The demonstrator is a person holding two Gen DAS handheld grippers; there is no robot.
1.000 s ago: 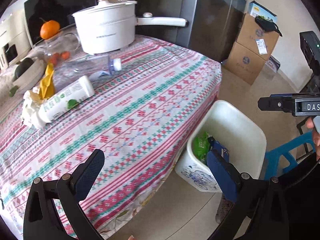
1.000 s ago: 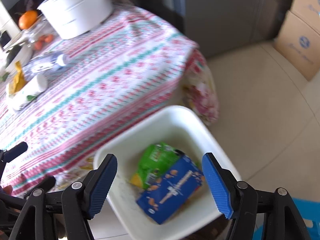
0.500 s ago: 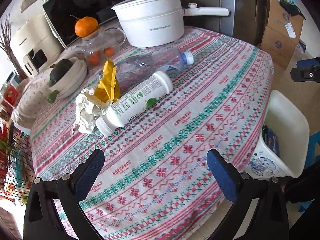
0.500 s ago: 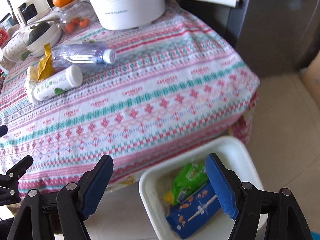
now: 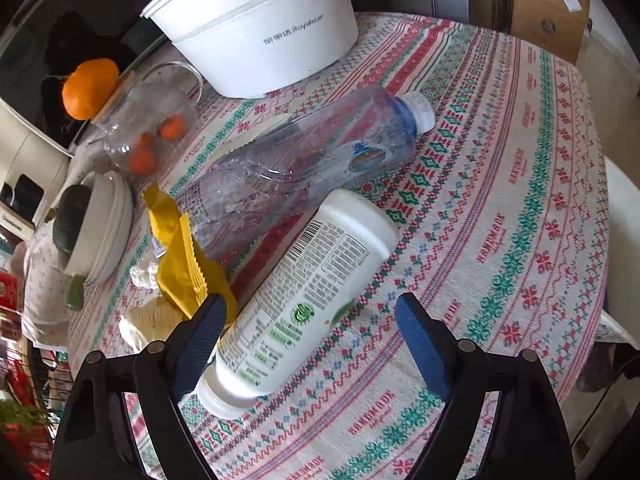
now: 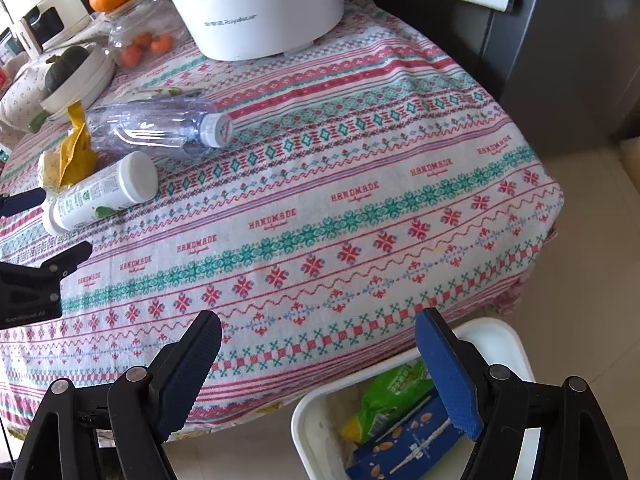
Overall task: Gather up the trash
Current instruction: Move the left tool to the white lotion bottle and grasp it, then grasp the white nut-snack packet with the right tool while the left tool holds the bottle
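Note:
A white plastic bottle lies on its side on the patterned tablecloth. My left gripper hangs just over its lower half with the jaws closing. The bottle is between the pads, which do not press on it. A clear empty water bottle, a yellow wrapper and crumpled paper lie just beyond. My right gripper is open and empty over the table's near edge. Below it, the white bin holds a green packet and a blue box. The left gripper also shows beside the white bottle.
A white electric pot with a long handle stands at the back of the table. To the left are a glass jar of small oranges, an orange and a bowl with a dark squash. Cardboard boxes stand on the floor behind.
My left gripper has swung from above the bin across the table to the white bottle, and its jaws have narrowed. The right gripper has shifted from over the bin to the table's edge.

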